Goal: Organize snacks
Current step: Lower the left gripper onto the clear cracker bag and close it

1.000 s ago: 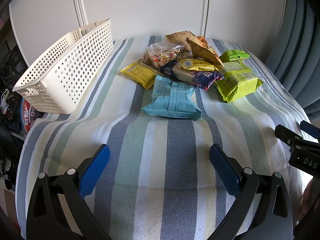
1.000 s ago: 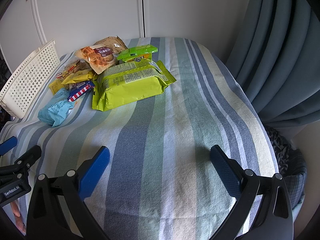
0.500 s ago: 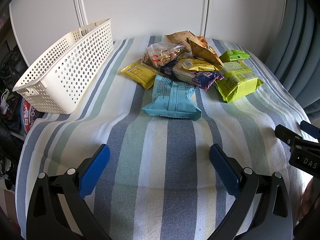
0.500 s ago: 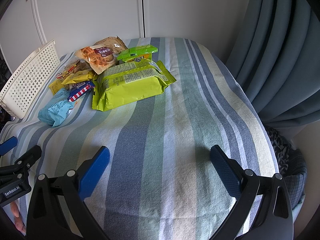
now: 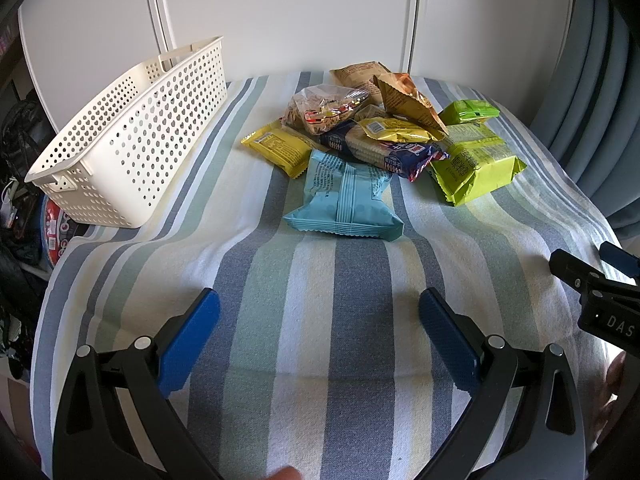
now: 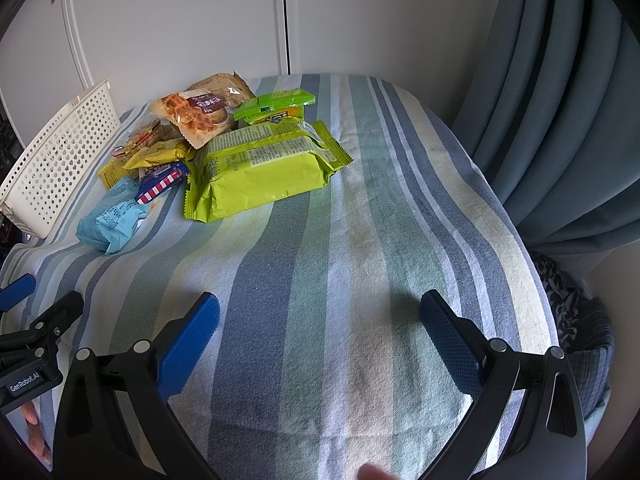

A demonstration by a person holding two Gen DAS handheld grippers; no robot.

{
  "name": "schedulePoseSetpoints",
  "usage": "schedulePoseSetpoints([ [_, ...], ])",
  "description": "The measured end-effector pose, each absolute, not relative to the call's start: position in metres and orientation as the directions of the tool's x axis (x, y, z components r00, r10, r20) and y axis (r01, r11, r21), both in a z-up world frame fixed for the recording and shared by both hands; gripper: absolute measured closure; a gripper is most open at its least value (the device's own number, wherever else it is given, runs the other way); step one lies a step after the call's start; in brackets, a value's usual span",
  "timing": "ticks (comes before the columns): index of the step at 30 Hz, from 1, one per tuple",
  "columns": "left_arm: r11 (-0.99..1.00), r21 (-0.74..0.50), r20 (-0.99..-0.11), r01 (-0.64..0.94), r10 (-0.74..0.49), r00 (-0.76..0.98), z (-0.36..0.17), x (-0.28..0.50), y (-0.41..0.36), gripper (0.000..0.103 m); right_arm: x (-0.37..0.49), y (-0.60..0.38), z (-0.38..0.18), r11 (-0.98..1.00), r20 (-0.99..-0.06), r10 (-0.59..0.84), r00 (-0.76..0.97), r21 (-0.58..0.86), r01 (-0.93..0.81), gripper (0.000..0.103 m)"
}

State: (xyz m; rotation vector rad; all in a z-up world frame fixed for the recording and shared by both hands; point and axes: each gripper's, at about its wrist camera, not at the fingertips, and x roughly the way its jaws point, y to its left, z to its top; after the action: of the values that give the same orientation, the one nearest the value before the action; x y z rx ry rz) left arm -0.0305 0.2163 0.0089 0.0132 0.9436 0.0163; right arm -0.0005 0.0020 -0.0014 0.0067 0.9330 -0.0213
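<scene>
A pile of snack packets lies on the striped tablecloth (image 5: 320, 320). Nearest me is a light blue packet (image 5: 344, 200), with a yellow packet (image 5: 276, 146), a blue-and-red cracker pack (image 5: 396, 152), a clear bag of mixed snacks (image 5: 324, 106) and a big lime-green pack (image 5: 472, 160) (image 6: 260, 164) around it. A cream perforated basket (image 5: 128, 140) (image 6: 52, 156) stands at the left. My left gripper (image 5: 318, 308) is open, well short of the blue packet. My right gripper (image 6: 320, 310) is open over bare cloth, nothing between its fingers.
White cupboard doors (image 5: 280, 12) rise behind the table. A grey-blue curtain (image 6: 560, 120) hangs at the right edge. Dark clutter (image 5: 20, 200) sits off the table's left side. The cloth's near half (image 6: 360, 280) holds nothing but the grippers.
</scene>
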Motion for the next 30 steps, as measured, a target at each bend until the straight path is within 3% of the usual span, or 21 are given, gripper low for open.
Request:
schedulePoseSetpoints([
  [8, 1.000, 0.024, -0.806, -0.019, 0.031, 0.591, 0.010, -0.031, 0.217, 0.002, 0.001, 0.006, 0.001, 1.000, -0.808, -0.028, 0.589, -0.019, 0.021, 0.005],
  [16, 0.979, 0.192, -0.712, -0.068, 0.187, 0.677, 0.034, -0.033, 0.224, 0.002, 0.003, 0.013, 0.025, 0.999, -0.752, -0.044, 0.658, -0.053, 0.006, 0.005],
  [24, 0.994, 0.075, -0.733, -0.083, 0.112, 0.671, 0.046, -0.012, 0.253, 0.002, 0.022, 0.018, 0.052, 0.997, -0.707, 0.070, 0.703, 0.029, -0.070, 0.005],
  [30, 0.999, 0.037, -0.711, -0.036, 0.051, 0.701, 0.062, 0.013, 0.249, 0.002, 0.050, 0.023, 0.059, 0.996, -0.698, 0.071, 0.713, 0.017, -0.082, 0.005],
])
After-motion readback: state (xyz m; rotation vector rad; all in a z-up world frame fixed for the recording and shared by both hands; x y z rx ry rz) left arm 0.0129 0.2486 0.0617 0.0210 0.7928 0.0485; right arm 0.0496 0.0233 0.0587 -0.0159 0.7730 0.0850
